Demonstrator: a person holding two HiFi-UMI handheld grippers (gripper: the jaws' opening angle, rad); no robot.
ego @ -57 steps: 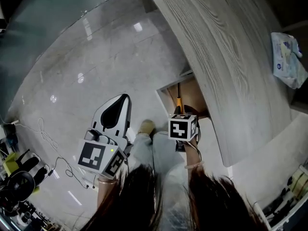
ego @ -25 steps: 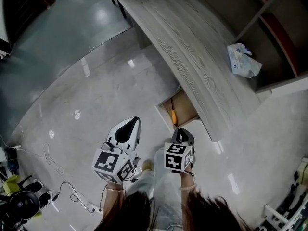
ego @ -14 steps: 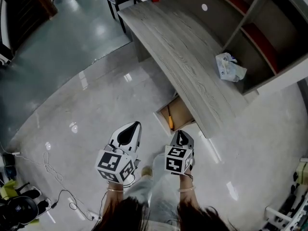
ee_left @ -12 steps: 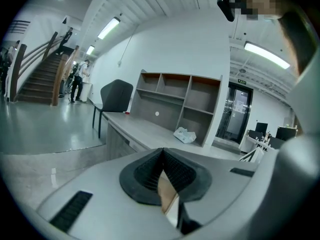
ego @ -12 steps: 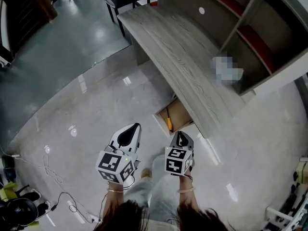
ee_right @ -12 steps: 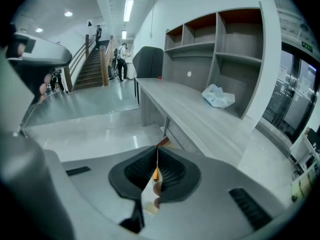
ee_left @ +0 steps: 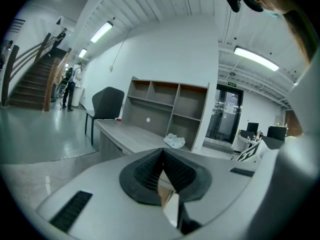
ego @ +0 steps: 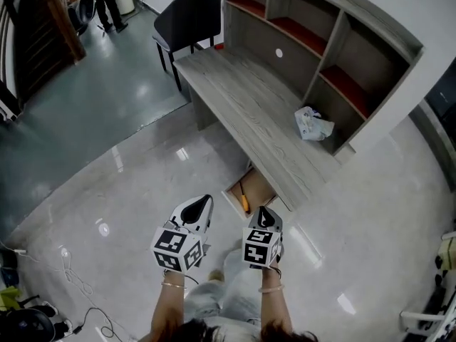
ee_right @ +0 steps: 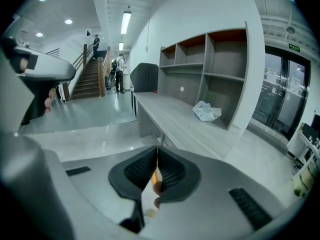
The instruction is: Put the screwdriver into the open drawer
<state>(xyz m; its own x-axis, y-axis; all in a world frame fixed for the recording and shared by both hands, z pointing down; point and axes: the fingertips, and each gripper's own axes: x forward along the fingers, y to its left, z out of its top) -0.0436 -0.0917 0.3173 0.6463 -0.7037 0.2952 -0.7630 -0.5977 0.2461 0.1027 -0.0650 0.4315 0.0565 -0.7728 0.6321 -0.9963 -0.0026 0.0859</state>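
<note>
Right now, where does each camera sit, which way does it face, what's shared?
Head view: on the person's head, looking steeply down at desk, open drawer and screwdriver; shows forearms, left tongs, right tongs.
Left gripper view: on the left tongs, facing desk and shelf unit; own shut jaws in front.
Right gripper view: on the right tongs, facing the same way; own shut jaws, left tongs at left.
Shared: all show desk and white bag.

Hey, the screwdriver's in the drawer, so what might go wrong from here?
The drawer juts open from under the desk, low and just ahead of the person: a shin could catch it. Loose cable trails at the person's left, a possible trip hazard.
</note>
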